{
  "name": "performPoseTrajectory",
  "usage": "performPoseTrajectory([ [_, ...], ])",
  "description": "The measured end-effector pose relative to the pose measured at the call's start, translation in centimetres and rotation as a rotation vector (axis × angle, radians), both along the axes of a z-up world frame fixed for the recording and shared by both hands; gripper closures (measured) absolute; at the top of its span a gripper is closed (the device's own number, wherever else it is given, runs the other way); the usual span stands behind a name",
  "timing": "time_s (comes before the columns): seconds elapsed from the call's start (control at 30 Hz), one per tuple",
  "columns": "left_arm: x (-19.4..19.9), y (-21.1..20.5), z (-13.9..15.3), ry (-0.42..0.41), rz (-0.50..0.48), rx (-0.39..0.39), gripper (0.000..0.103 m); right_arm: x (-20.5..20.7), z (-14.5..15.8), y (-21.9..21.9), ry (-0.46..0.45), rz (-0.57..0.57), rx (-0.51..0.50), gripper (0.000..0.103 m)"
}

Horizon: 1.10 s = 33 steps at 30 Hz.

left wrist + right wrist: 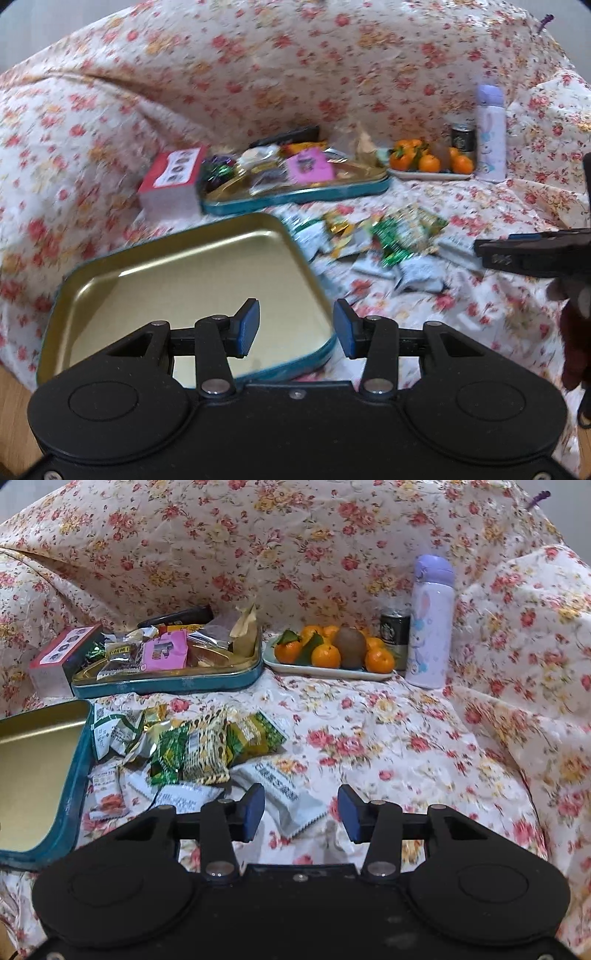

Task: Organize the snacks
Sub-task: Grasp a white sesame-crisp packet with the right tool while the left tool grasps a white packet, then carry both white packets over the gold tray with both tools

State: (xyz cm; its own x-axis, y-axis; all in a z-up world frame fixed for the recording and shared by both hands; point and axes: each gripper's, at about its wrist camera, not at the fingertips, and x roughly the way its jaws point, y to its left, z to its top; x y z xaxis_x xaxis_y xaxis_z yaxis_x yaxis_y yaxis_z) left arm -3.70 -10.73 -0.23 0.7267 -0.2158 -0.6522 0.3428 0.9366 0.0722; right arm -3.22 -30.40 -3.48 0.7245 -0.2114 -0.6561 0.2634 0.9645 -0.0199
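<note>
My left gripper (297, 326) hangs open over the near right corner of an empty gold tin (184, 277) with a teal wall. Its blue pads stand to either side of the tin's right rim without touching it. Loose snack packets (388, 240) lie in a heap right of the tin on the flowered cloth. My right gripper (301, 812) is open just above a white packet (288, 794) at the heap's (199, 749) near right edge, with the packet's end below the gap between the pads. The left wrist view shows the right gripper (484, 251) from the side at the right edge.
A second teal tin (166, 686) full of snacks stands behind the heap, with a red box (59, 653) to its left. To its right are a white plate (325, 672) of tangerines, a dark can (395, 635) and a lilac bottle (432, 620). Flowered cloth rises behind.
</note>
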Motion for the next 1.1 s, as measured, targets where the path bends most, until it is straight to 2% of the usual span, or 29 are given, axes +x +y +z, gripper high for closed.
performPoseTrajectory([
  [0.2, 2.1, -2.3, -0.8, 0.064, 0.013, 0.002, 0.051, 1.6, -0.4, -0.3, 0.001, 0.065, -0.019, 0.055],
  [0.43, 2.3, -4.2, -1.2, 0.088, -0.013, -0.005, 0.051, 3.1, -2.0, -0.4, 0.025, 0.124, -0.037, 0.054],
  [0.6, 3.1, -6.1, -1.9, 0.134, -0.027, -0.012, 0.051, 3.5, -3.6, -0.6, 0.058, 0.147, -0.044, 0.054],
  [0.7, 3.2, -7.3, -2.2, 0.137, -0.045, 0.000, 0.051, 3.1, -4.0, -1.2, 0.027, 0.157, -0.024, 0.062],
  [0.77, 3.2, -8.1, -2.3, 0.137, -0.062, 0.008, 0.051, 3.0, -4.2, -1.9, 0.013, 0.127, 0.000, 0.079],
  [0.93, 3.6, -9.7, -2.5, 0.151, -0.099, 0.012, 0.051, 2.5, -4.1, -3.9, -0.019, 0.073, 0.066, 0.082],
  [1.03, 4.1, -10.4, -2.6, 0.167, -0.118, -0.005, 0.051, 2.0, -4.3, -4.1, -0.020, 0.025, 0.015, 0.081],
  [1.1, 4.5, -10.9, -2.8, 0.173, -0.125, -0.008, 0.051, 1.5, -4.5, -4.6, -0.027, 0.014, 0.021, 0.081],
])
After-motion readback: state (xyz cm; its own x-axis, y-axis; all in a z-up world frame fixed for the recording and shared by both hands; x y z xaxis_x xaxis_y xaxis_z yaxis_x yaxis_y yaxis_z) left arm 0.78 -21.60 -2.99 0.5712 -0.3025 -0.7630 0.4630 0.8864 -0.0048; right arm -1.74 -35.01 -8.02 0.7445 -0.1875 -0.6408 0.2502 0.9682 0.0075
